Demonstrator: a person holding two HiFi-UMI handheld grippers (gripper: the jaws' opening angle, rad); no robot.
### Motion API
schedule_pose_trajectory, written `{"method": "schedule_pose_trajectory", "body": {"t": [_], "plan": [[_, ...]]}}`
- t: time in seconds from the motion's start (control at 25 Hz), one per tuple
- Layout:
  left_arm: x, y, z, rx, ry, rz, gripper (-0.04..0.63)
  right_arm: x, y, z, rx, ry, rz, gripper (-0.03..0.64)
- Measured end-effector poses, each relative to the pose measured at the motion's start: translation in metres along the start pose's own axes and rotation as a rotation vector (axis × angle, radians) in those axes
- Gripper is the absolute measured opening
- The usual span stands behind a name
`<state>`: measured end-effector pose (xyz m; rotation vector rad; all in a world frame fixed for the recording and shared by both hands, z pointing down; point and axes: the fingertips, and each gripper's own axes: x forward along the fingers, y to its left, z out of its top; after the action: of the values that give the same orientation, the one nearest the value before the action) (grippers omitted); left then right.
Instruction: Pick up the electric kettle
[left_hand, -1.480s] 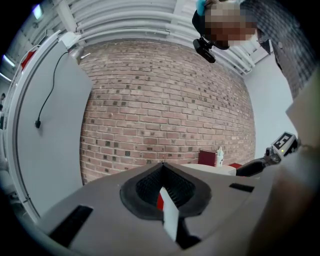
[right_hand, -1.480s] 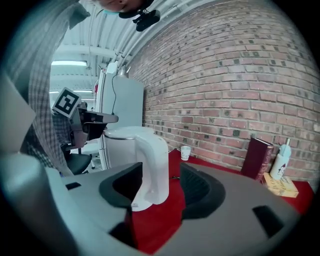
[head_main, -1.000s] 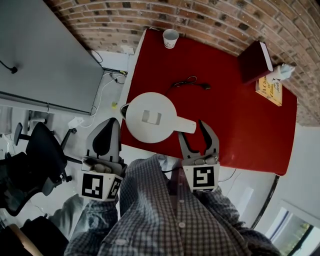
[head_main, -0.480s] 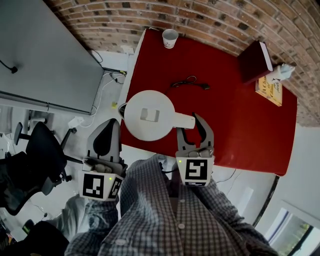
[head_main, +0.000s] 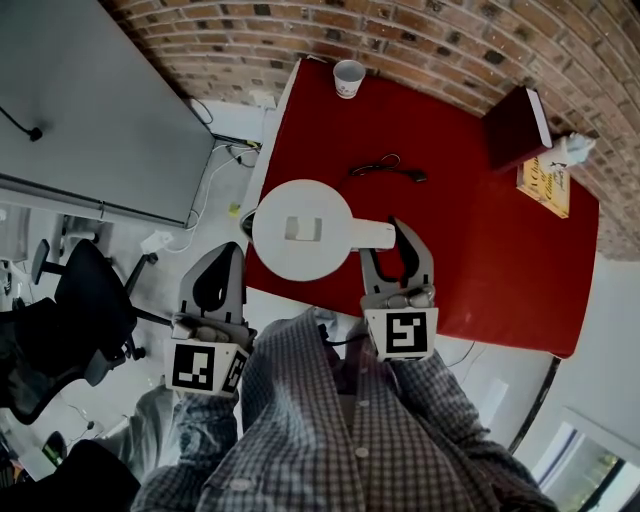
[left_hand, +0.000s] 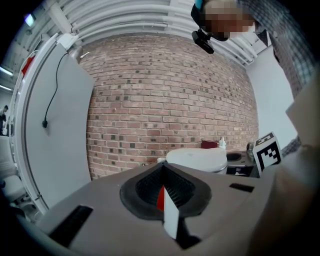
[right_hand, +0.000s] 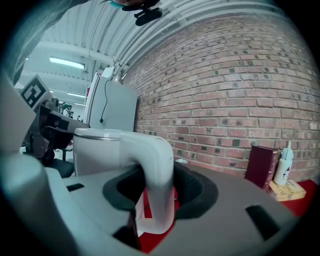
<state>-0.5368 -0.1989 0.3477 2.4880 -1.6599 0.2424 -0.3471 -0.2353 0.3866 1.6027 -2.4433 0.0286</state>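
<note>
The white electric kettle (head_main: 300, 228) stands near the front left corner of the red table (head_main: 480, 260), with its handle (head_main: 375, 235) pointing right. My right gripper (head_main: 392, 250) has just been closing, with that handle between its jaws. In the right gripper view the handle (right_hand: 155, 170) fills the gap of the right gripper (right_hand: 157, 200), and both pads press on it. My left gripper (head_main: 215, 285) hangs off the table's left edge, shut and holding nothing. In the left gripper view the left gripper (left_hand: 162, 192) sits beside the kettle (left_hand: 197, 160).
A paper cup (head_main: 348, 77) stands at the table's far corner and a black cable (head_main: 385, 167) lies behind the kettle. A dark red book (head_main: 515, 125), a yellow book (head_main: 545, 180) and a white bottle (head_main: 578, 150) sit far right. An office chair (head_main: 70, 310) stands left.
The right gripper's jaws have narrowed from wide open onto the kettle's handle, and the gripper has edged forward along it. The left gripper has stayed put.
</note>
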Motion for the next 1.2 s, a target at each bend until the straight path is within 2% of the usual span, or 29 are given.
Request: {"method": "schedule_pose_trajectory", "body": {"t": [0.16,0.28,0.36,0.52,1.0,1.2], "plan": [[-0.001,0.004,-0.015,-0.011,0.035,0.014,0.002,0.004,-0.003,0.002,0.027,-0.023,-0.01,0.167],[0.002,0.007,-0.033,0.006,0.076,-0.004,0.002,0.009,-0.008,0.002,0.044,-0.029,-0.023,0.166],[0.005,0.009,-0.047,0.021,0.103,-0.03,0.002,0.012,-0.009,0.005,0.045,-0.035,-0.025,0.166],[0.013,0.006,-0.074,-0.003,0.174,-0.079,0.002,0.018,-0.011,0.01,0.057,-0.051,-0.026,0.167],[0.028,-0.02,-0.187,0.034,0.494,-0.311,0.002,0.03,-0.023,0.02,0.123,-0.059,-0.036,0.167],[0.028,-0.03,-0.214,0.03,0.542,-0.361,0.002,0.03,-0.027,0.033,0.159,-0.083,-0.034,0.167]]}}
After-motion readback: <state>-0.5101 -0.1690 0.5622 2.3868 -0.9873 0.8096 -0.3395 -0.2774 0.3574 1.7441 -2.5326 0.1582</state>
